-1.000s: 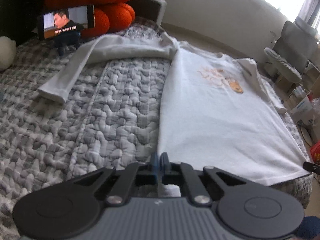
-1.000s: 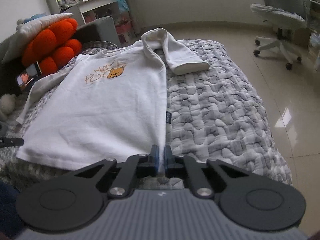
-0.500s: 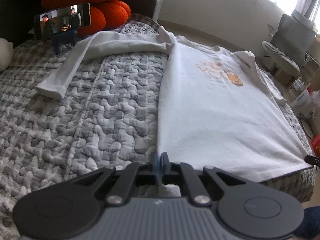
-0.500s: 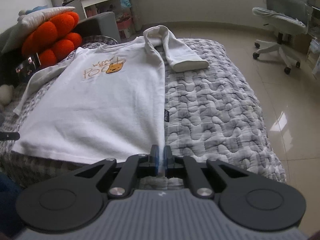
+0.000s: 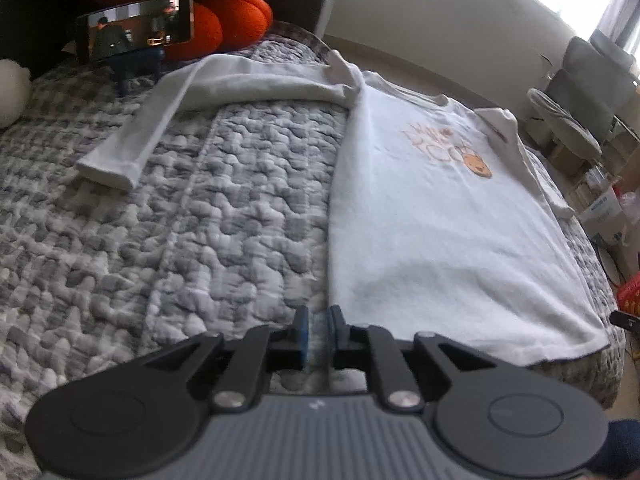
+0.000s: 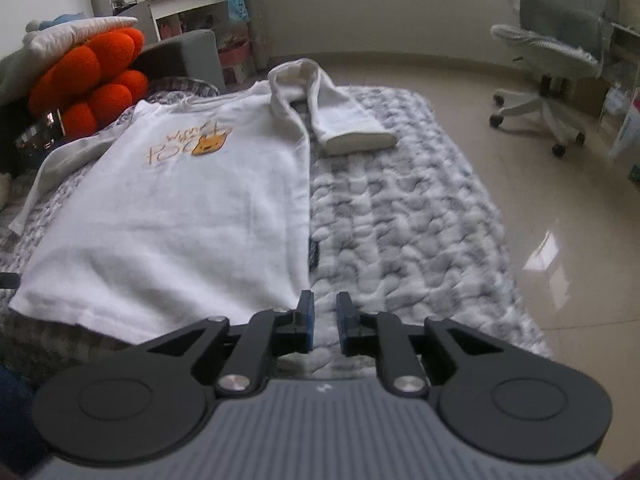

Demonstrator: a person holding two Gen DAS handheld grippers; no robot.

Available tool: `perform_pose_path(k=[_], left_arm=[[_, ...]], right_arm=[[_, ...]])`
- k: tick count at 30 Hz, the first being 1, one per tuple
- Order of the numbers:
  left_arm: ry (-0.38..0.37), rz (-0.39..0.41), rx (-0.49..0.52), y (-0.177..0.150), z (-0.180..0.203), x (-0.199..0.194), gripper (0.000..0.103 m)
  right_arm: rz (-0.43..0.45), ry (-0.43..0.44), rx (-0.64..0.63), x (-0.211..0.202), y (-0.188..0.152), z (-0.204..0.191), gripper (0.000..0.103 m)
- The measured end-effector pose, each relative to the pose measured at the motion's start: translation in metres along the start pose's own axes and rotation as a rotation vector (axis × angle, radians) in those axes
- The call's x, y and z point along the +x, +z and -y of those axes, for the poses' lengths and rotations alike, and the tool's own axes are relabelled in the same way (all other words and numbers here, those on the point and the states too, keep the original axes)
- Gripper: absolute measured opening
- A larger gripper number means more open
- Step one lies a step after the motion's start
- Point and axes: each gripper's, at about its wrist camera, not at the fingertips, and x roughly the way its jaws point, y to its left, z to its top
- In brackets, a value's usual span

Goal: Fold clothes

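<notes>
A white long-sleeved shirt (image 5: 440, 220) with an orange bear print lies flat, front up, on a grey quilted bed (image 5: 200, 240). One sleeve (image 5: 160, 120) stretches out sideways across the quilt. In the right wrist view the other sleeve (image 6: 344, 120) is bent down beside the shirt (image 6: 192, 220). My left gripper (image 5: 319, 320) sits at the hem's left corner, its fingers a little apart, with the corner just by the right fingertip. My right gripper (image 6: 325, 308) is open at the hem's right corner, with only quilt (image 6: 400, 220) showing between its fingers.
A phone on a stand (image 5: 136, 28) and orange cushions (image 5: 232, 12) sit at the head of the bed. An office chair (image 6: 560, 52) stands on the shiny floor to the right. Boxes and bags line the floor beyond the bed's far side.
Both grippers were shut on the shirt's hem corners and have opened, letting the hem go. The shirt lies flatter and the cameras sit lower, closer to the bed.
</notes>
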Motion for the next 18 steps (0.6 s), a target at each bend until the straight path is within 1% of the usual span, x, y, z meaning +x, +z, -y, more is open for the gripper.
perform_pose_path(k=[1,2,4,6,11,14,16,17,18], left_arm=[[0.001,0.004,-0.007,0.002,-0.002,0.0,0.013],[0.003,0.007,-0.014,0.003,-0.003,-0.001,0.014],[0.009,0.016,-0.012,0.006,-0.004,-0.002,0.016],[0.017,0.022,-0.006,0.009,-0.004,-0.003,0.022],[0.035,0.025,-0.012,0.013,-0.011,0.0,0.027],[0.068,0.042,-0.007,0.019,-0.018,0.001,0.031],[0.109,0.065,-0.009,0.026,-0.028,0.001,0.038],[0.135,0.081,-0.009,0.031,-0.034,0.001,0.048],[0.162,0.097,-0.008,0.036,-0.039,0.002,0.062]], right_arm=[[0.004,-0.004,0.002,0.0,0.002,0.001,0.028],[0.006,-0.006,0.001,0.0,0.003,0.002,0.032],[0.01,-0.002,-0.002,0.0,0.004,0.002,0.032],[0.011,0.01,-0.006,0.001,0.004,0.0,0.032],[0.006,0.021,-0.016,0.009,0.006,-0.008,0.032],[0.013,0.026,-0.017,0.012,0.01,-0.01,0.032],[0.016,0.025,-0.017,0.014,0.013,-0.011,0.032],[0.017,0.026,-0.016,0.015,0.013,-0.012,0.032],[0.018,0.026,-0.016,0.016,0.014,-0.012,0.032]])
